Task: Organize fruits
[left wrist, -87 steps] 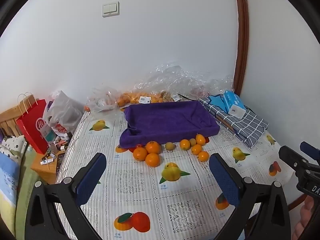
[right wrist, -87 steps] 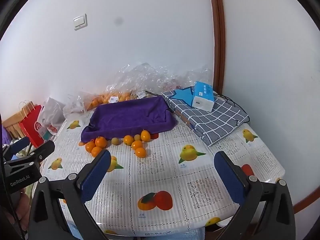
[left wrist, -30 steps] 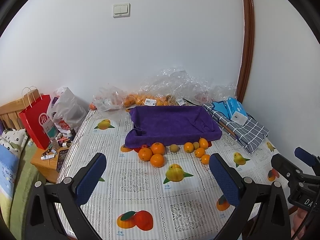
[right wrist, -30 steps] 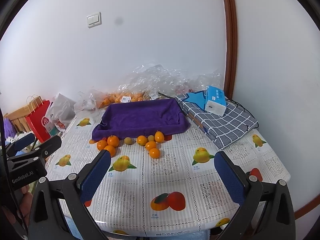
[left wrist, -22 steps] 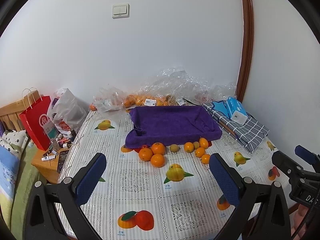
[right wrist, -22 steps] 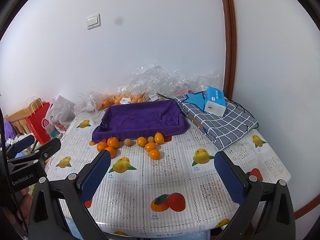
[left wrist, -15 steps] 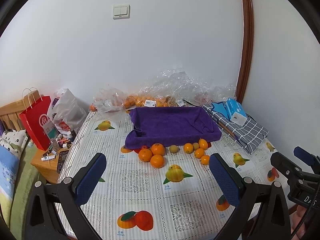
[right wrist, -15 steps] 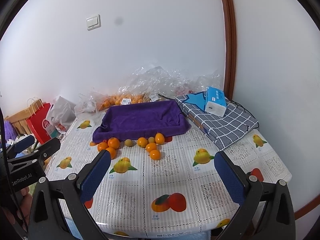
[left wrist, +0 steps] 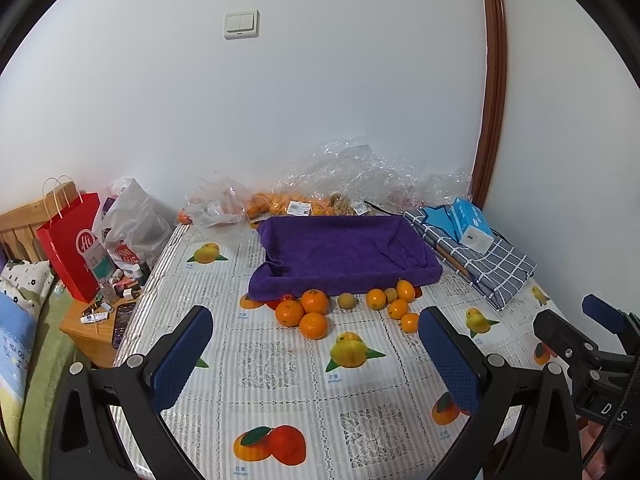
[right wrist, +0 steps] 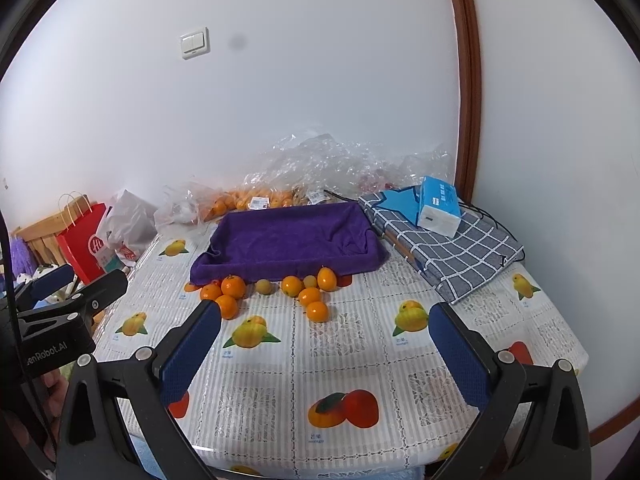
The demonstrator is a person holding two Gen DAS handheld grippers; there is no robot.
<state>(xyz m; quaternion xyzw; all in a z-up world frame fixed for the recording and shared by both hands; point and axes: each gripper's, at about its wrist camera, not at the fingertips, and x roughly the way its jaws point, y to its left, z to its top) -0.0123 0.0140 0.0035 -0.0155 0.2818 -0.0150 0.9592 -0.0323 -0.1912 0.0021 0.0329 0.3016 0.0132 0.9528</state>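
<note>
A purple cloth-lined tray (left wrist: 340, 252) (right wrist: 288, 240) sits at the back middle of the table. Several oranges (left wrist: 314, 325) (right wrist: 226, 306) and small yellow-green fruits (left wrist: 346, 301) (right wrist: 264, 286) lie loose along its front edge. My left gripper (left wrist: 316, 356) is open and empty, held above the table's near part, well short of the fruit. My right gripper (right wrist: 324, 348) is open and empty, also short of the fruit. Each gripper shows at the edge of the other's view.
Clear plastic bags with more oranges (left wrist: 288, 204) lie behind the tray against the wall. A checked cloth (right wrist: 452, 248) with a blue tissue box (right wrist: 438, 206) lies right. A red paper bag (left wrist: 74, 244) and a cluttered bedside stand (left wrist: 104, 320) are left of the table.
Both grippers have drifted slightly; the view has pulled back and up a little over the last seconds. Nothing on the table has moved. Both grippers stay open.
</note>
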